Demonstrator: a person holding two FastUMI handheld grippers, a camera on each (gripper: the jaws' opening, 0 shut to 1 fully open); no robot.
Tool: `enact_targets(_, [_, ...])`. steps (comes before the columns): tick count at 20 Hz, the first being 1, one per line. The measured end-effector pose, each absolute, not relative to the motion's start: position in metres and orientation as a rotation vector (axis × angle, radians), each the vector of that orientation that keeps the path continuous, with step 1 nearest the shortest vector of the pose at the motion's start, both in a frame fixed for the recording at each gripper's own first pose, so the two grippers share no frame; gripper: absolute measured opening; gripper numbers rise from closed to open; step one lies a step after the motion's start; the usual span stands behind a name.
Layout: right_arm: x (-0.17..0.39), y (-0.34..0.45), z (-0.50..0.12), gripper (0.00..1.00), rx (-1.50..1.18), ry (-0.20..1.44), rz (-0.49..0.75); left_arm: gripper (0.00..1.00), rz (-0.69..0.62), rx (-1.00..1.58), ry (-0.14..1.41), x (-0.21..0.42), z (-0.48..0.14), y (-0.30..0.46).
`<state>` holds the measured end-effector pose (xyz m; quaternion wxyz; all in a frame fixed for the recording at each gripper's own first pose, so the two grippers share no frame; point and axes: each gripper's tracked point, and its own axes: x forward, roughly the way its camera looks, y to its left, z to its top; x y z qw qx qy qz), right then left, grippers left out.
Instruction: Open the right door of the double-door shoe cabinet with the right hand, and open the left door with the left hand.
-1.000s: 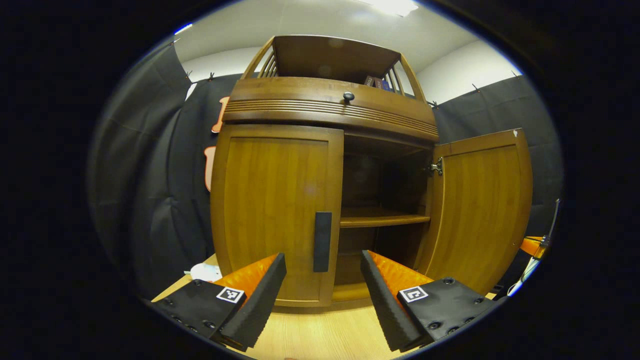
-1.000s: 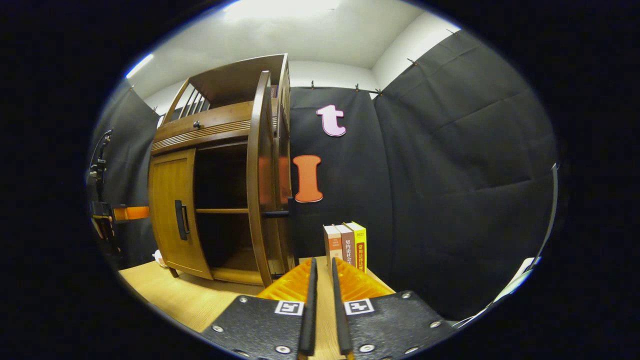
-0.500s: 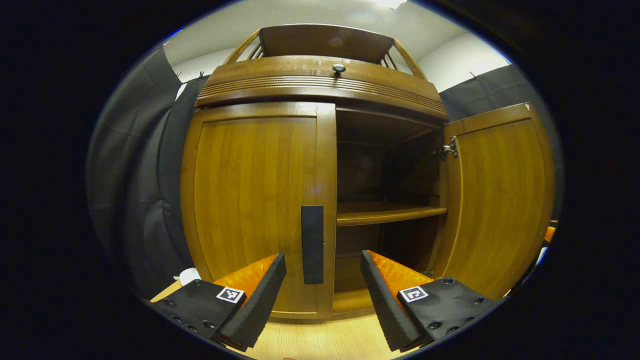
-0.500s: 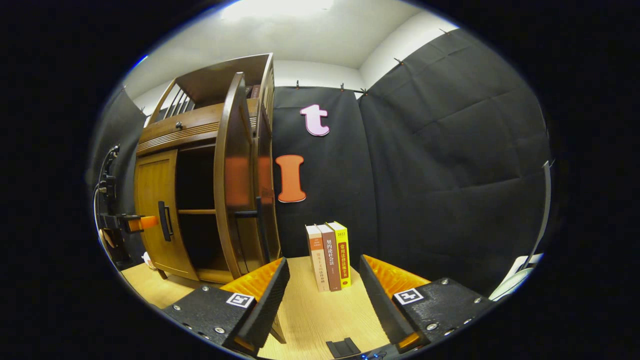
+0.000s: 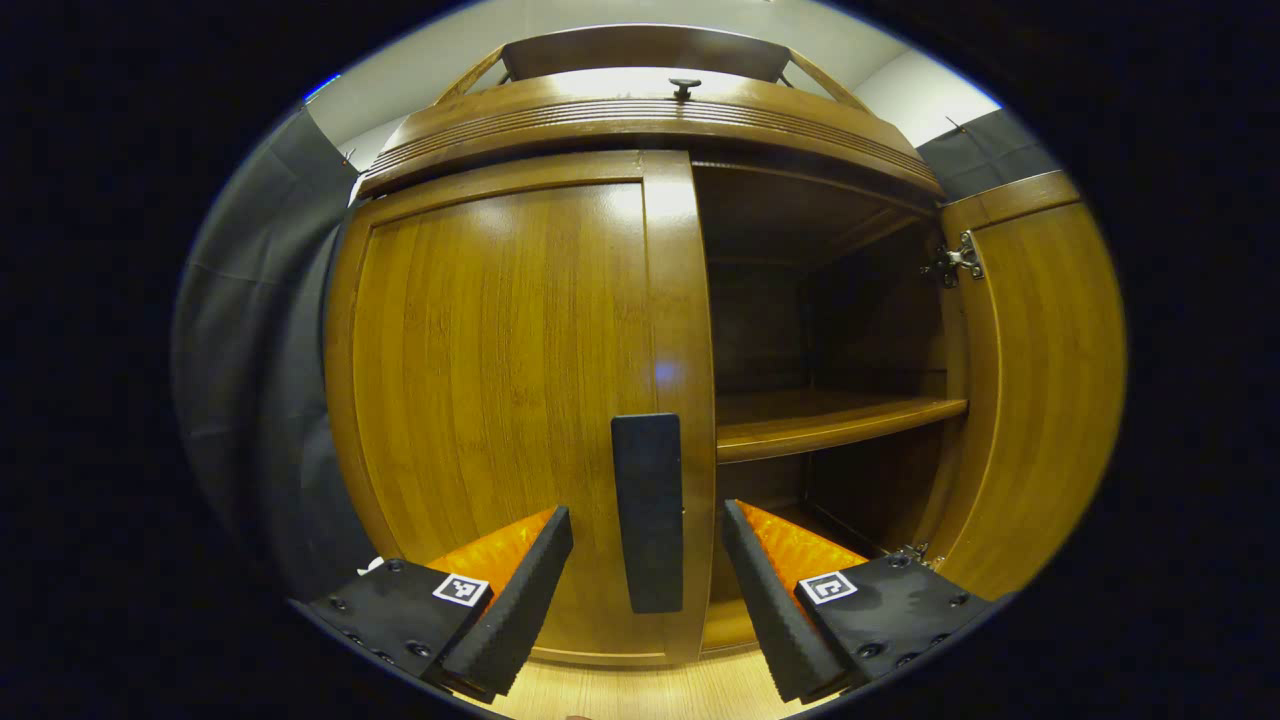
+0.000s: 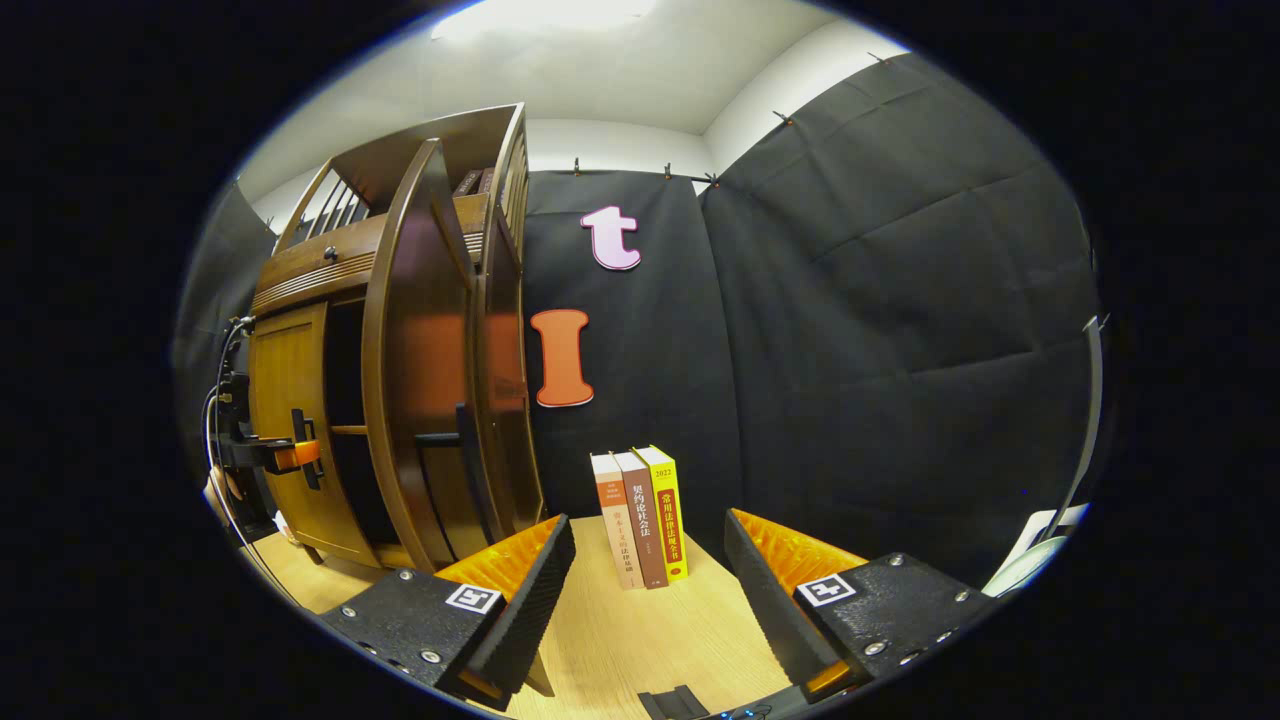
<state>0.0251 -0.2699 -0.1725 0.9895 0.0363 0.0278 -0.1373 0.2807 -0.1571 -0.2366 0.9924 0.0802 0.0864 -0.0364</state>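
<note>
Left gripper [image 5: 648, 560] is wide open, its fingers either side of the closed left door's handle [image 5: 648, 510], not touching. Right door [image 5: 1040, 380] stands open. Right gripper [image 6: 648, 580] is wide open, facing books [image 6: 640, 515].

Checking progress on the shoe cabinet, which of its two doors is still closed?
The left door, with the dark handle between the open left gripper fingers. The right door is swung wide, exposing the shelf.
</note>
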Motion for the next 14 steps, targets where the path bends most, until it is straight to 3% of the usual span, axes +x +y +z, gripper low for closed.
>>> enact_targets(10, [0.024,-0.263,-0.175,0.99,0.096,0.071,-0.256,0.90,-0.035,0.168,0.201,0.292,-0.246,-0.149])
enact_targets(14, [0.022,-0.262,-0.175,0.99,0.095,0.073,-0.258,0.60,-0.074,0.135,0.209,0.291,-0.250,-0.158])
